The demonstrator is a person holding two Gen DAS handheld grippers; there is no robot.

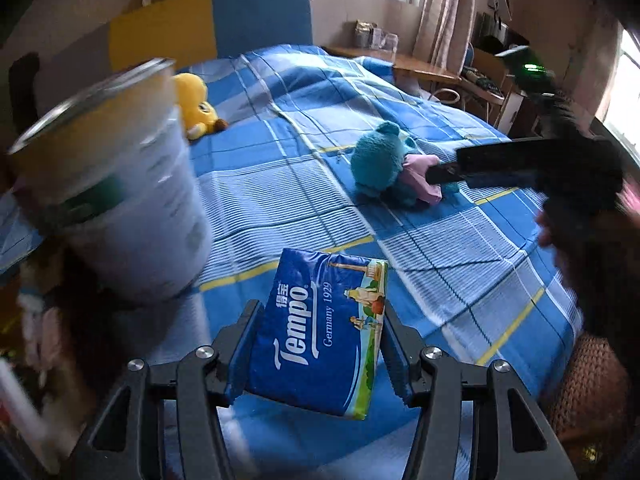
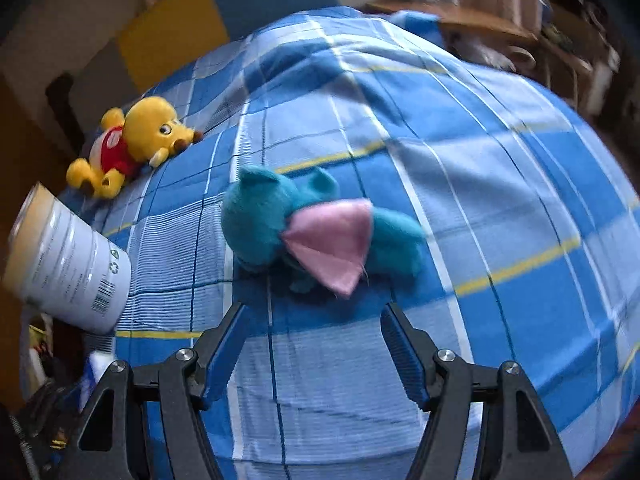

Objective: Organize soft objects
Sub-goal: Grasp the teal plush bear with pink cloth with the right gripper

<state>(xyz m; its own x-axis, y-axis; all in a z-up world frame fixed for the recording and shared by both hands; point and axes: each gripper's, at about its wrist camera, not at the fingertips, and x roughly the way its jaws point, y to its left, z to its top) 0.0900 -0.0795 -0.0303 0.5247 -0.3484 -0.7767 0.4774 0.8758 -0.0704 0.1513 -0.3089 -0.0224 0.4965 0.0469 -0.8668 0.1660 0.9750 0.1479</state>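
Observation:
My left gripper (image 1: 318,320) is shut on a blue Tempo tissue pack (image 1: 320,332) and holds it above the bed. A teal plush with pink ears (image 1: 386,160) lies on the blue checked bedspread (image 1: 280,184); in the right wrist view the teal plush (image 2: 280,220) lies just beyond my right gripper (image 2: 312,312), which is open and empty. In the left wrist view the right gripper (image 1: 436,174) reaches the plush's pink ear. A yellow bear plush in a red shirt (image 2: 132,144) lies at the far left of the bed; it also shows in the left wrist view (image 1: 196,106).
A large white can with a yellow lid (image 1: 116,196) sits at the bed's left edge, close to my left gripper; it also shows in the right wrist view (image 2: 68,260). A wooden desk (image 1: 424,66) with clutter stands beyond the bed at right. A blue and yellow headboard (image 1: 260,20) is at the back.

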